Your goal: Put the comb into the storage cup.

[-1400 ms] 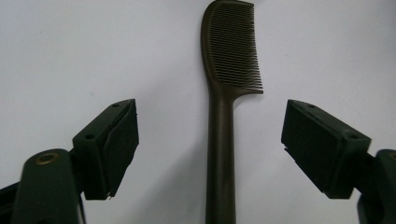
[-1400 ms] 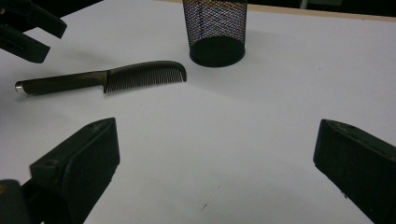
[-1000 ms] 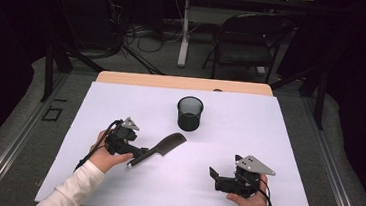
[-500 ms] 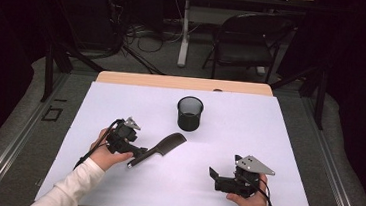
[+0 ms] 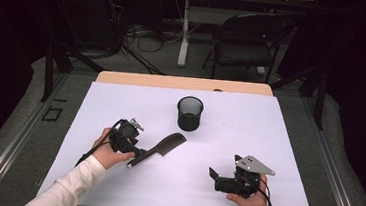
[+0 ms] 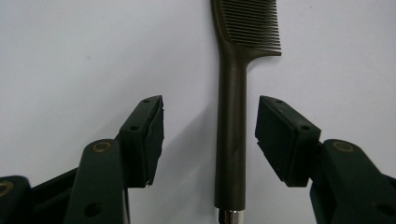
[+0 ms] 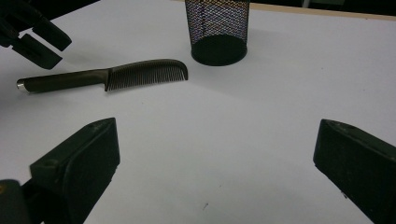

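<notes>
A dark comb [image 5: 165,144] lies flat on the white table sheet [image 5: 248,134], its handle pointing toward the left hand. My left gripper [image 5: 136,153] straddles that handle. In the left gripper view the handle [image 6: 232,130] runs between the two pads [image 6: 152,135] without touching either. The jaws have just been closing, and a gap remains on both sides. My right gripper [image 5: 214,178] rests at the front right, well away from the comb. Its jaws stand wide open with nothing between them [image 7: 215,154]. It looks across at the comb [image 7: 116,77] and the left gripper [image 7: 37,39].
A black mesh cup [image 5: 190,113] stands upright behind the comb, also seen from the right gripper view as the mesh cup [image 7: 216,28]. The wooden table edge [image 5: 182,83] lies beyond it, with a folding chair [image 5: 249,38] and cables on the floor behind.
The left gripper's jaws look slightly narrower around the comb handle. Both hands, the comb and the cup stay where they were.
</notes>
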A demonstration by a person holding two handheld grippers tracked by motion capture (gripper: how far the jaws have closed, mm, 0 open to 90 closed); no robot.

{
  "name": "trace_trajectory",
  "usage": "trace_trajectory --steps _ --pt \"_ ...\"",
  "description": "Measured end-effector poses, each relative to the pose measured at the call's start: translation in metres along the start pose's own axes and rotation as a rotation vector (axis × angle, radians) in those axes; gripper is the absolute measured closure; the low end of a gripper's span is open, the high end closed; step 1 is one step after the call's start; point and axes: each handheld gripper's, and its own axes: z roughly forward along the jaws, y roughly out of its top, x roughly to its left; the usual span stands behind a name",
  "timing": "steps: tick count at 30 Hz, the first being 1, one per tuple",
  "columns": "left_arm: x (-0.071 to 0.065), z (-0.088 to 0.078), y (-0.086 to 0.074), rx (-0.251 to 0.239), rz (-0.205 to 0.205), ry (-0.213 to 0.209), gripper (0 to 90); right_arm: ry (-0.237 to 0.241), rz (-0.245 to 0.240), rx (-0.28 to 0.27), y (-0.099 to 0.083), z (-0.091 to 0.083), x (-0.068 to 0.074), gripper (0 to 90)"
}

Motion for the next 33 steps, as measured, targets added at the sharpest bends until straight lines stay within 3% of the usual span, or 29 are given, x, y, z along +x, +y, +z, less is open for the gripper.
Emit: trace_trajectory --steps 15,20,33 --pt "-0.003 0.006 0.001 0.019 -0.003 0.013 43.8 0.003 -0.005 0.003 0.0 0.0 0.0 0.3" --pt "-0.005 0.007 0.002 0.031 -0.027 0.01 45.9 0.003 -0.006 0.005 0.0 0.001 0.0 0.3" --pt "-0.008 0.013 0.004 0.065 -0.016 0.005 50.1 0.005 -0.007 0.008 0.0 0.0 0.0 0.3"
